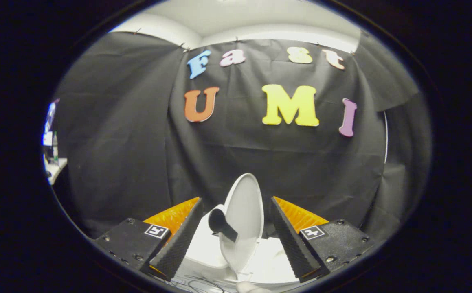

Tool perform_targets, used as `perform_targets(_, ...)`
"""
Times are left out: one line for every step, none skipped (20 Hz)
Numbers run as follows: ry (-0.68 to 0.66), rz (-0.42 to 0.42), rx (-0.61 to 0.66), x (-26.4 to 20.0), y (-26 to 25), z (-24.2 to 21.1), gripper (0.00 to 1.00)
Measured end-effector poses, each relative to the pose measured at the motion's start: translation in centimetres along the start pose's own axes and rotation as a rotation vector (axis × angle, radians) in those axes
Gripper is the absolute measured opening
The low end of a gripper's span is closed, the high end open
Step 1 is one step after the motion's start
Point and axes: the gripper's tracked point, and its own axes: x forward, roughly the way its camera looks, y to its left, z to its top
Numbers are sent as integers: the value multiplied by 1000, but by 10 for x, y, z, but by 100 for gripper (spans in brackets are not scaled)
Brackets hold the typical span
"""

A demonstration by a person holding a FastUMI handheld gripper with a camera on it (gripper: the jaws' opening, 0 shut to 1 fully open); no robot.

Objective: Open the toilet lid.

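- The gripper [236, 234] hangs with its two fingers spread wide, and nothing is caught between the pads: released, no grip on anything.
- The left finger [178, 240] is a dark ribbed wedge with an orange back, slanting in from its black mount; a small square marker sits on that mount.
- The right finger [293, 240] mirrors it, ribbed pad facing inward, orange showing behind, with its own marker on the black block.
- In the gap between them stands the toilet lid [244, 215], white and oval, raised on edge and seen nearly side-on, its broad face turned slightly toward the right finger.
- The lid touches neither pad; there is clear space on both sides, a little more on the right.
- A black handle [221, 224] juts from the lid's face toward the left finger, a rounded knob on a short dark arm.
- Below the lid lies the white toilet body [207, 252], spreading out under and between the fingertips, with the lid's lower end meeting it near the hinge.
- A few thin dark cables [203, 281] trail across the white surface close to the camera.
- Beyond the fingers hangs the black cloth wall [130, 134], creased and draped, with a pale ceiling above it.
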Motion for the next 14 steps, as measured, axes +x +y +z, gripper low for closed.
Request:
perform_targets(-23,-17,23,-8,-14,5,100)
perform_targets(-40,-33,36,-17,-26,7,100)
perform_targets(-50,-45,38,-23,-39,7,100)
perform_targets(-60,-65,36,-34,-56,4,100)
perform_targets(-67,-85,25,-47,-72,-1,100)
perform_targets(-76,-111,13,-59,-88,-8,100)
perform_targets(-80,-136,-1,-71,-104,-15,100)
perform_targets(-82,-165,-7,-82,-120,-25,100)
perform_targets(-75,-191,-8,-92,-134,-37,100)
perform_targets(-63,-217,-4,-102,-149,-51,100)
perform_targets(-43,-235,2,-111,-163,-66,100)
perform_targets(-22,-251,12,-121,-175,-81,100)
perform_targets(-10,-272,28,-129,-189,-95,100)
perform_targets(4,-290,47,-136,-201,-107,100)
